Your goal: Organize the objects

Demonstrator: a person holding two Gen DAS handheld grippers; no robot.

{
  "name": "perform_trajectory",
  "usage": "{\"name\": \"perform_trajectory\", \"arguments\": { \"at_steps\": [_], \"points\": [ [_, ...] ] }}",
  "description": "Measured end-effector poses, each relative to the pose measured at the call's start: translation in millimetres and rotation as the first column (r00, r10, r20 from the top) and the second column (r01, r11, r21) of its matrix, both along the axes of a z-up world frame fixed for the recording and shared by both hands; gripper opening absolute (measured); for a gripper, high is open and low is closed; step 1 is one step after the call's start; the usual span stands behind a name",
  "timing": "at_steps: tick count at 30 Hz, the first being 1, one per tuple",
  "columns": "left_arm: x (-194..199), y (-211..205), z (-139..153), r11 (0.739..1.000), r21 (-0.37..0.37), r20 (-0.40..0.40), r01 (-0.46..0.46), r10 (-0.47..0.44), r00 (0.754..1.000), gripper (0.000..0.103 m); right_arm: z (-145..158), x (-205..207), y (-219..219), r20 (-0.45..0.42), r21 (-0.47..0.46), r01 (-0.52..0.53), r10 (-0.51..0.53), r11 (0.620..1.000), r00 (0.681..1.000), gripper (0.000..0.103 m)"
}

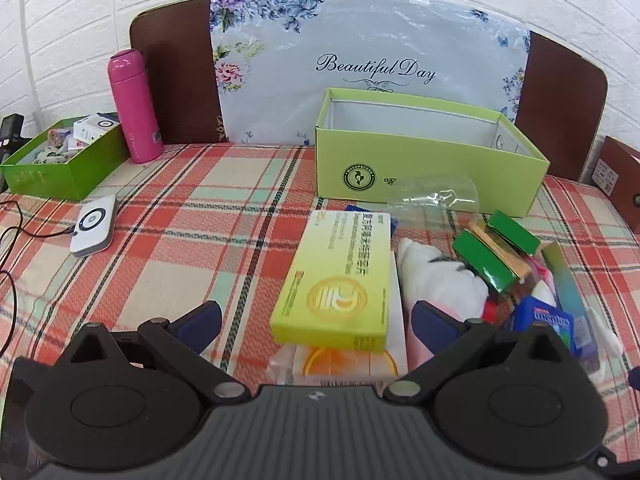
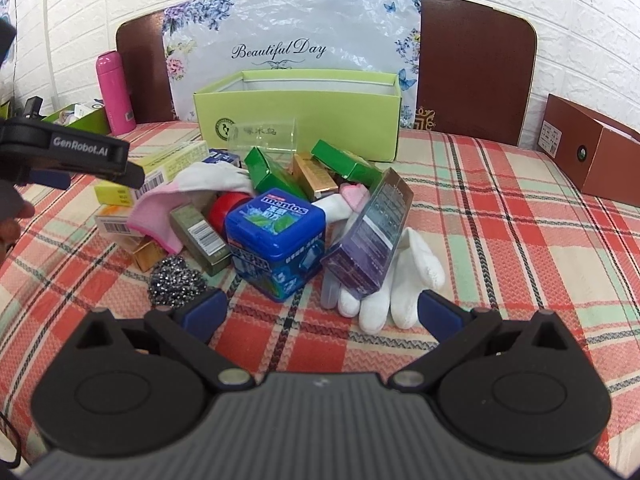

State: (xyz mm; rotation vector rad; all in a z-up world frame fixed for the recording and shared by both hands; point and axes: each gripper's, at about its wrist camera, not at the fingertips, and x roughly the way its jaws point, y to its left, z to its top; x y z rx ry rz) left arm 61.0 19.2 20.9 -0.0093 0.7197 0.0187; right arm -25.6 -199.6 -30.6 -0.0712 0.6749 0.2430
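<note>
Left gripper (image 1: 316,322): jaws spread wide, holding nothing; yellow medicine box (image 1: 336,280) lies between and just ahead of its fingers, resting on a white-and-orange box (image 1: 344,364).

Right gripper (image 2: 322,312): jaws spread wide, holding nothing (tilted down toward the heap). Just ahead: blue Mentos box (image 2: 276,236); ahead-right, purple box (image 2: 370,236) lying on a white glove (image 2: 400,288); ahead-left, steel scourer (image 2: 174,280).

Beyond the heap: open lime-green box (image 2: 296,116), upright on the plaid cloth (image 2: 500,220).
</note>
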Motion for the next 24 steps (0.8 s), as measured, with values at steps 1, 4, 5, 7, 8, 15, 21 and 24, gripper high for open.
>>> {"name": "perform_trajectory", "arguments": {
  "at_steps": [1, 4, 5, 7, 8, 15, 21, 24],
  "points": [
    [5.1, -0.4, -0.9, 1.000, 0.002, -0.002, 0.000, 0.000, 1.000, 0.103, 0.7, 1.7, -0.9, 0.002, 0.001, 0.002, -0.002, 1.000, 1.000, 0.103],
    [22.6, -1.1, -5.9, 1.000, 0.004, -0.022, 0.014, -0.014, 1.000, 0.103, 5.0, 8.1, -5.0, 0.022, 0.002, 0.030, -0.030, 1.000, 0.999, 0.103],
    [28.2, -1.4, -8.1, 1.000, 0.002, -0.034, 0.020, -0.020, 0.999, 0.103, 7.2, 10.6, -6.9, 0.037, 0.003, 0.042, -0.042, 0.999, 0.998, 0.103],
    [38.1, -2.3, -13.0, 0.999, -0.002, -0.055, 0.033, -0.033, 0.998, 0.102, 12.9, 18.0, -11.2, 0.071, 0.012, 0.061, -0.062, 0.998, 0.996, 0.103],
    [42.4, -3.5, -15.8, 0.999, 0.006, -0.065, 0.040, -0.040, 0.997, 0.095, 15.8, 23.5, -13.5, 0.084, 0.021, 0.070, -0.071, 0.997, 0.994, 0.103],
    [43.5, 1.6, -17.2, 0.991, -0.092, -0.060, 0.099, -0.105, 0.993, 0.070, 13.4, 81.0, -23.0, 0.027, 0.116, 0.101, -0.105, 0.988, 0.994, 0.087],
    [37.7, 1.6, -19.7, 0.988, -0.087, -0.039, 0.127, -0.131, 0.991, 0.070, -14.2, 122.3, -36.6, -0.168, 0.247, 0.179, -0.140, 0.952, 0.976, 0.065],
    [41.1, 4.0, -21.1, 0.984, -0.118, -0.062, 0.131, -0.139, 0.988, 0.070, -25.3, 122.4, -45.0, -0.203, 0.307, 0.191, -0.132, 0.933, 0.970, 0.056]
  ]
}}
